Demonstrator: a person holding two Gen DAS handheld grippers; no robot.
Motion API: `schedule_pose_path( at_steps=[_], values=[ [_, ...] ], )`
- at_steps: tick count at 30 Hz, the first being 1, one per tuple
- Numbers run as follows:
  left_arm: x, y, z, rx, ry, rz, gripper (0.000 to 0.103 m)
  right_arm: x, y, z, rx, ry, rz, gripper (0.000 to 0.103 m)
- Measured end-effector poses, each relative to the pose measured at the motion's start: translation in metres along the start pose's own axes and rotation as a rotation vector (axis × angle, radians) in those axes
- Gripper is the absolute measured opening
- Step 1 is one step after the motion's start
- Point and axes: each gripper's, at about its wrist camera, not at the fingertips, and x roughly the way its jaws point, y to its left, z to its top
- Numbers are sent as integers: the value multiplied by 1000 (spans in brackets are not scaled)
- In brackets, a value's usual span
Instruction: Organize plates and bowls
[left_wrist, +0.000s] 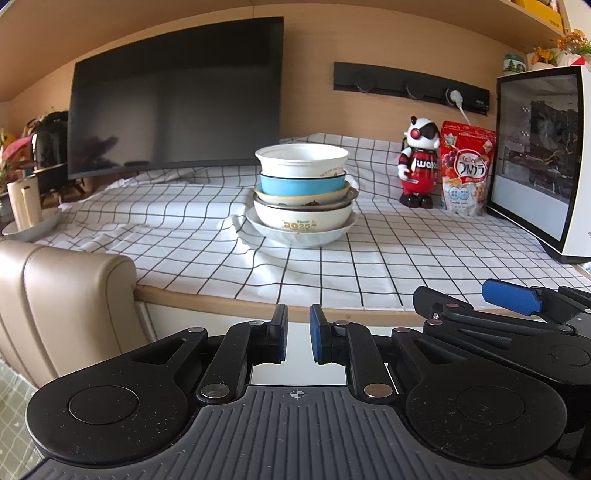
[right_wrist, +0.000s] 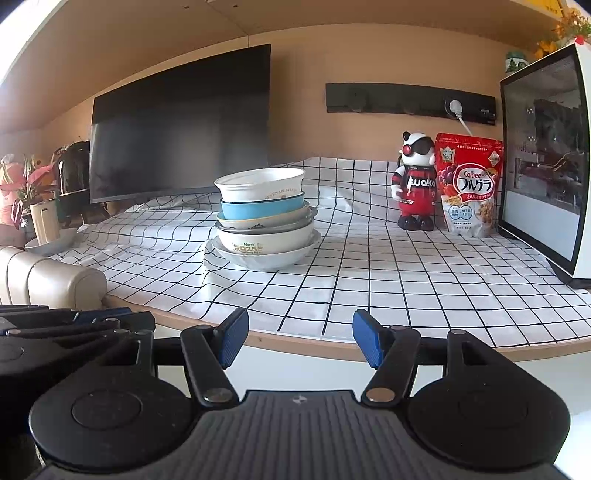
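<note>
- So, from the left wrist camera I see the whole stack of dishes (left_wrist: 304, 195) standing in one pile on the checked tablecloth (left_wrist: 406, 251) — white bowl (left_wrist: 301, 160) on top, blue bowl (left_wrist: 302, 184) under it, then shallow plates and a printed bowl (left_wrist: 303, 218), all on a wide white dish (left_wrist: 301, 236).
- My left gripper (left_wrist: 298, 334) hangs short of the desk edge, well apart from the pile; its blue pads are drawn almost together with nothing between them.
- From the right wrist camera the same pile (right_wrist: 264, 221) sits left of centre and leans a little, with the panda figurine (right_wrist: 415, 184) and the Calbee cereal bag (right_wrist: 469, 184) well off to its right.
- My right gripper (right_wrist: 301, 341) stands about half open and empty, also back from the desk edge.
- My judgement: nothing is in hand and no dish lies apart from the pile. Either the sorting has not begun or the stacking is finished — I cannot tell which.
</note>
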Motion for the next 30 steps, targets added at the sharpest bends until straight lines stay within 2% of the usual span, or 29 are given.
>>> schedule_pose_path(
  at_steps=[30],
  values=[
    [-2, -3, 2, -7, -9, -2, 16, 0, 1, 1, -9, -9, -8, 64]
  ],
)
